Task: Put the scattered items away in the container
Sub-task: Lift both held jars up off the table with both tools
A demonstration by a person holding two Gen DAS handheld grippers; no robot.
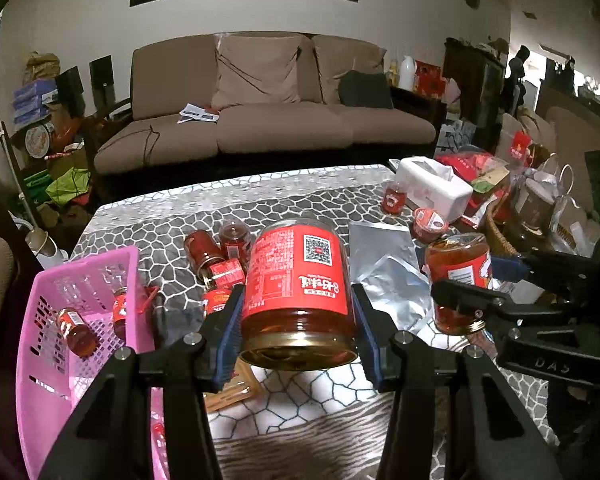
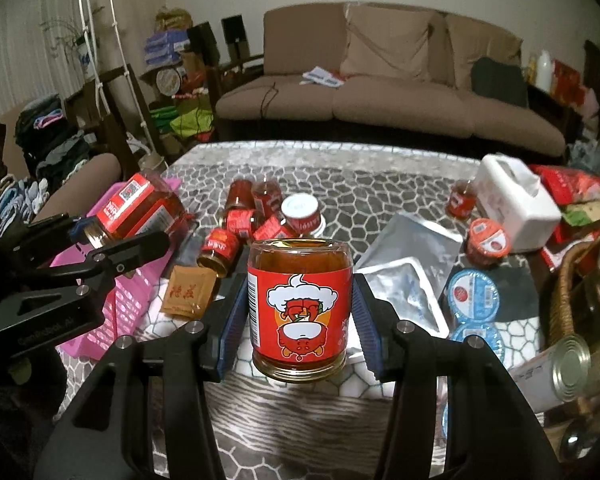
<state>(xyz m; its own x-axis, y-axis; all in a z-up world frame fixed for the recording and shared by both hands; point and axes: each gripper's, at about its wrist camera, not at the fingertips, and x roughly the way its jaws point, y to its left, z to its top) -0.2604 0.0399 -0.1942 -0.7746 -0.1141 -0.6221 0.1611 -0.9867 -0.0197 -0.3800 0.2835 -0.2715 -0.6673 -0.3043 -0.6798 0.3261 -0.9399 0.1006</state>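
My left gripper (image 1: 298, 320) is shut on a large red-labelled sauce jar (image 1: 298, 280), held tilted above the table, gold lid towards the camera. It also shows in the right wrist view (image 2: 140, 208), beside the pink basket (image 2: 120, 300). My right gripper (image 2: 298, 320) is shut on a second red-labelled jar (image 2: 300, 304), held upside down above the table; it shows in the left wrist view (image 1: 460, 276). The pink basket (image 1: 44, 360) at the left holds two small jars (image 1: 76, 330). Several small red jars (image 1: 220, 256) lie scattered mid-table.
Silver foil pouches (image 1: 388, 268) lie right of centre. A white tissue box (image 1: 432, 188), red cups (image 1: 430, 222), blue-lidded tubs (image 2: 474, 294), a wicker basket (image 2: 564, 300) and a tin can (image 2: 570, 364) crowd the right side. A brown sachet (image 2: 188, 292) lies near the basket.
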